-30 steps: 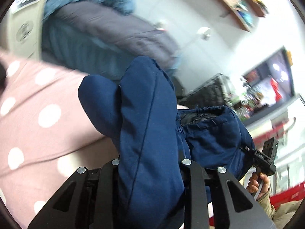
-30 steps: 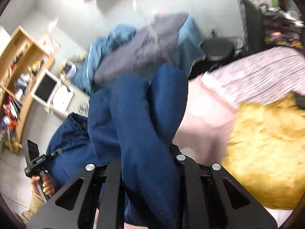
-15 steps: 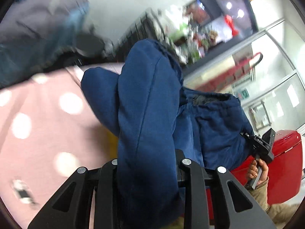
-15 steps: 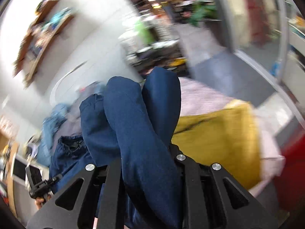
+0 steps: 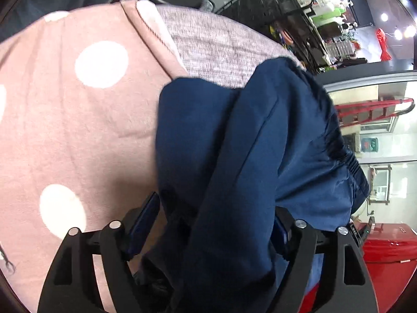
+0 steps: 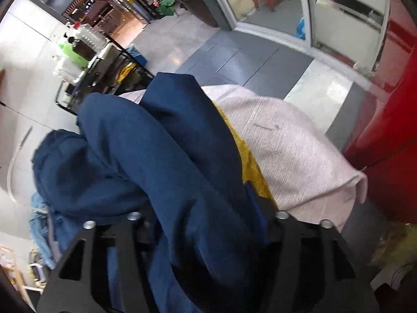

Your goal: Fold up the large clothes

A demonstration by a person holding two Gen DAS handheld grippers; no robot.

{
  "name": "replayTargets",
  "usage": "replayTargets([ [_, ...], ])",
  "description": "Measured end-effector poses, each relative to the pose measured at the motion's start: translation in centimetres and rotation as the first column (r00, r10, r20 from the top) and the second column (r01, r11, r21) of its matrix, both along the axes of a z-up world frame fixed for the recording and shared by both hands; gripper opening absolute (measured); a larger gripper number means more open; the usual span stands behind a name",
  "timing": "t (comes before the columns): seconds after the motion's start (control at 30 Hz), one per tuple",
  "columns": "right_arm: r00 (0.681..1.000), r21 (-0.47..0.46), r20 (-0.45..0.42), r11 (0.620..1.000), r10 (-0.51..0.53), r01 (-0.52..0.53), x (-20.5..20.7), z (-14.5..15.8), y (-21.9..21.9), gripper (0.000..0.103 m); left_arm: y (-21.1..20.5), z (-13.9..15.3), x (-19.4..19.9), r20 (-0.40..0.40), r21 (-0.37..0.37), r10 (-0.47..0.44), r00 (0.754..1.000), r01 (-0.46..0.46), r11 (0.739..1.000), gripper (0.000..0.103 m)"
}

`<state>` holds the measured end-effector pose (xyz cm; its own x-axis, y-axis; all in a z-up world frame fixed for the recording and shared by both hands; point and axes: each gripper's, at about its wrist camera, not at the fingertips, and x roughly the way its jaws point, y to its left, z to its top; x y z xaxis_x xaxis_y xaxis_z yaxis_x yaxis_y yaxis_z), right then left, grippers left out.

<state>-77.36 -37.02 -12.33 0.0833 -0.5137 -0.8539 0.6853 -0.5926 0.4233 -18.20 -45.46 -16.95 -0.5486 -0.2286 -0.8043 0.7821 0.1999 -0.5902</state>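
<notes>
Dark blue trousers [image 5: 247, 161] with a gathered waistband fill the middle of the left wrist view and drape forward between the fingers of my left gripper [image 5: 211, 224]. The jaws look spread wider than before, with cloth still lying between them. In the right wrist view the same blue trousers [image 6: 161, 156] bunch over my right gripper [image 6: 203, 216], whose jaws are shut on the cloth. The fingertips of both grippers are hidden by fabric.
A pink blanket with white dots [image 5: 73, 109] and a pale knitted cover [image 5: 216, 49] lie under the trousers. A yellow cloth [image 6: 250, 167] and pale pink cover [image 6: 292, 151] lie to the right. A red cabinet [image 6: 391, 130] stands at right; black wire shelves [image 5: 273, 7] behind.
Both grippers swung round with the trousers and came down over the bed. The left jaws have spread apart. The pile of blue and grey clothes has left both views.
</notes>
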Motion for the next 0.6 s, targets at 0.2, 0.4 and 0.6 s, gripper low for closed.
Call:
replayTargets([
  [0.2, 0.997, 0.008, -0.037, 0.997, -0.071, 0.072, 0.2, 1.6, 2.9, 0.082, 1.5, 5.6, 2.4, 0.167, -0.131, 0.124, 0.978, -0.103, 0.986, 0.095],
  [0.4, 0.967, -0.049, -0.223, 0.992, -0.123, 0.115, 3.0, 7.0, 6.8, 0.082, 4.1, 10.6, 0.3, 0.401, -0.258, 0.119, 0.908, -0.013, 0.966, 0.096],
  [0.6, 0.916, -0.07, -0.391, 0.995, -0.087, 0.064, 7.2, 12.5, 8.5, 0.092, 9.5, 14.6, -2.2, 0.445, -0.387, 0.105, 0.889, 0.086, 0.918, 0.097],
])
